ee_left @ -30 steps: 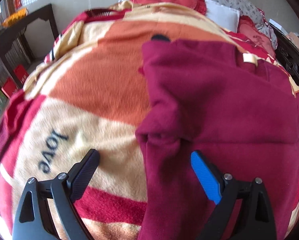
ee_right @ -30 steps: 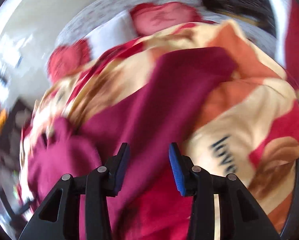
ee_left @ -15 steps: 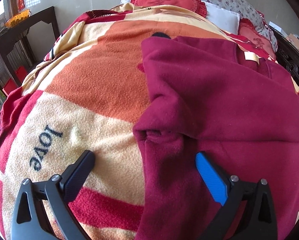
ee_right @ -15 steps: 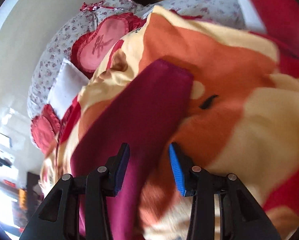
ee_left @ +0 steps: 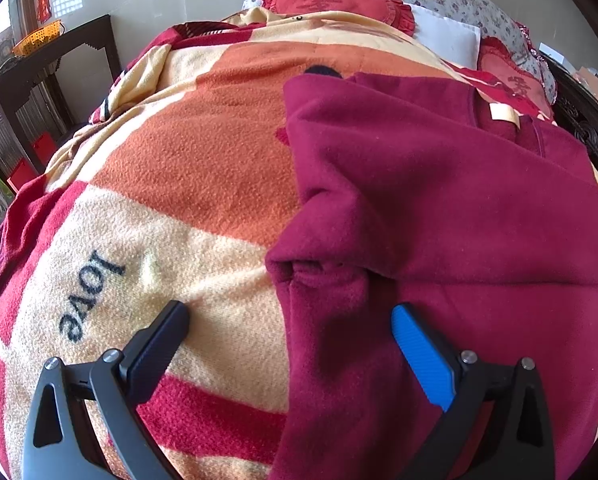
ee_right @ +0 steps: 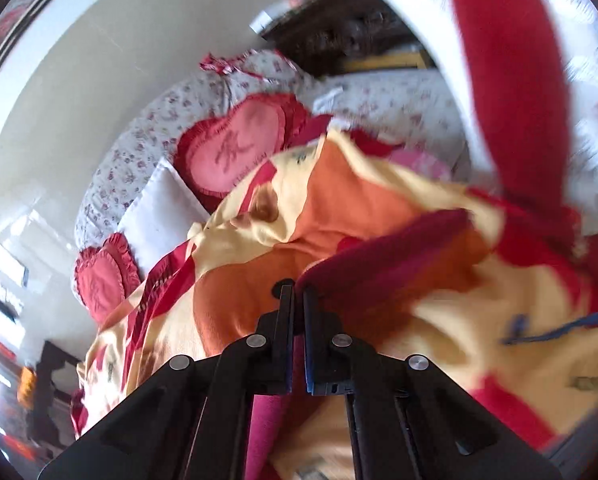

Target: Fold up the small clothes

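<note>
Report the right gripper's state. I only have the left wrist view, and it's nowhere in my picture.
Observer: The right gripper is shut, with a maroon sleeve pinched between its fingers.
Operator: Say where the sleeve runs from there.
Observer: It stretches away to the right of the fingertips, across the orange and cream blanket. That side of the picture is blurred.
Operator: Give me the camera's heading.
Observer: It looks toward the head of the bed. A red heart-shaped pillow lies beyond the blanket.
</note>
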Tool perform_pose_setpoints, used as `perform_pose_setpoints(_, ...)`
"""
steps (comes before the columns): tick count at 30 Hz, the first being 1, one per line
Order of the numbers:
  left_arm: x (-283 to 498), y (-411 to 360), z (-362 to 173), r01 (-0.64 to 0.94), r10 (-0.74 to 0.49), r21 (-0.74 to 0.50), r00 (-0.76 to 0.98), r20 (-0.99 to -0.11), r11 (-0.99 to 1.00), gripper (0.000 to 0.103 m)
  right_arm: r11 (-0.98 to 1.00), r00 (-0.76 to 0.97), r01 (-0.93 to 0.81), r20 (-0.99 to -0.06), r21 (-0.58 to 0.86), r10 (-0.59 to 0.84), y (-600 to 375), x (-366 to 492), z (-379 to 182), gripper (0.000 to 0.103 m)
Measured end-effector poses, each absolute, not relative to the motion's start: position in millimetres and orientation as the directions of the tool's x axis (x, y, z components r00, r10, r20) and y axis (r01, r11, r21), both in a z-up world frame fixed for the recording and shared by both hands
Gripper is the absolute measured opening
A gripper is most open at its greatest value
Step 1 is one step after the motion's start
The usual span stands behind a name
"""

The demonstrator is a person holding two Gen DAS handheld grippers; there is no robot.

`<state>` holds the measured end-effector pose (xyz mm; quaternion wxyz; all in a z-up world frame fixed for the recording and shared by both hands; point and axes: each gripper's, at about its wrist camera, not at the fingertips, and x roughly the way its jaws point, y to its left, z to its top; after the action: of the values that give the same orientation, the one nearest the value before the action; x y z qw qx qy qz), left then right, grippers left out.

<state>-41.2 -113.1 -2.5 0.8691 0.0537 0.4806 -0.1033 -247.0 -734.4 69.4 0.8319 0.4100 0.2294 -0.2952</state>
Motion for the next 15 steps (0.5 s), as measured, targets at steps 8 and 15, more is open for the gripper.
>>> perform_pose_setpoints(8, -44.5, -98.0, 43.9, 0.263, -0.17, -0.029, 0.531, -0.83, 0.964, 0.095, 0.62, 0.772, 0.594, -0.58, 0.513, -0.259, -682.2, -257.1, 116.5, 0.0)
perform_pose_setpoints(15, -36.9, -70.0, 75.3, 0.213, -0.2, -0.089, 0.578, -0.791, 0.973, 0.095, 0.884, 0.848, 0.225, -0.53, 0.41, 0.03, -529.5, -181.9, 172.1, 0.0)
